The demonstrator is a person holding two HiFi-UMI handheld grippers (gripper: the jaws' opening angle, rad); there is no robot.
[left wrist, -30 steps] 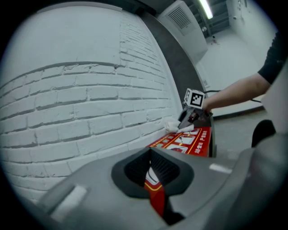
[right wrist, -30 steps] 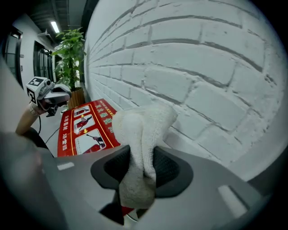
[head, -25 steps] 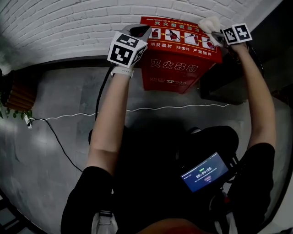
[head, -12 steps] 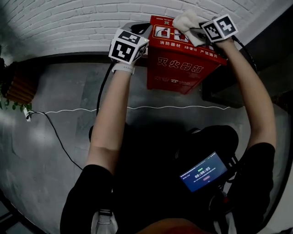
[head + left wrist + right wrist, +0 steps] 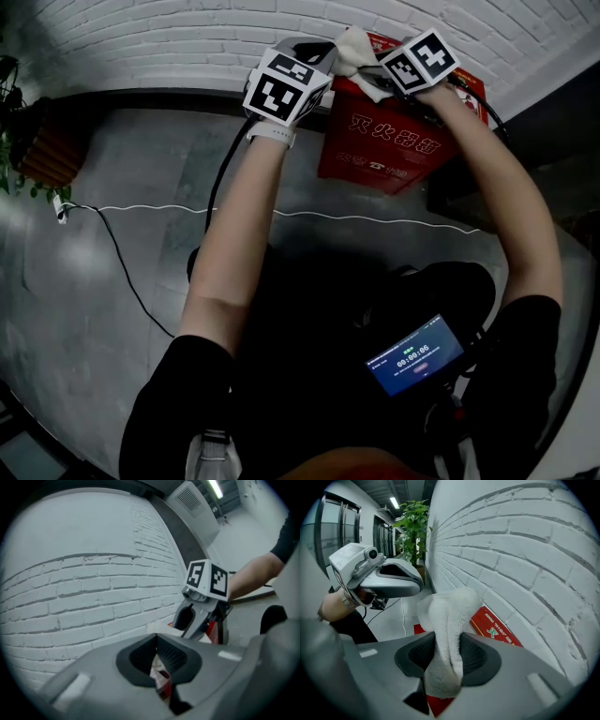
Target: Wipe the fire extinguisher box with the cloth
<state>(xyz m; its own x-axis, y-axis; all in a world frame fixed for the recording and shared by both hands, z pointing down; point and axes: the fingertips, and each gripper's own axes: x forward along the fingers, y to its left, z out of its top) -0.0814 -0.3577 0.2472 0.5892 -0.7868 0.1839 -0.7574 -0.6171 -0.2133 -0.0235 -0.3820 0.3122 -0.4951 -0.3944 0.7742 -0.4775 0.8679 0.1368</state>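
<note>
The right tongs [image 5: 446,656] are clamped on the white cloth [image 5: 450,611], whose loose end lies ahead on top of the red fire extinguisher box [image 5: 380,150]. Left tongs [image 5: 157,660], closed and empty, hover just beside. Press the cloth flat and sweep evenly.

The body of the right gripper [image 5: 444,656] is matt grey moulded plastic. Its pads [image 5: 476,658] are black, finely ribbed and rubber-like. The cloth [image 5: 447,620] between those pads is white terry with a looped, rough, matt pile. Just beyond the jaws, the fire extinguisher box [image 5: 494,623] is red, smooth and lightly glossy, with printed lettering. The wall [image 5: 525,559] ahead is white-painted brick, matt and coarse. The left gripper [image 5: 156,657] has the same matt grey plastic. The floor [image 5: 122,216] below is grey and smooth, with a faint sheen.
</note>
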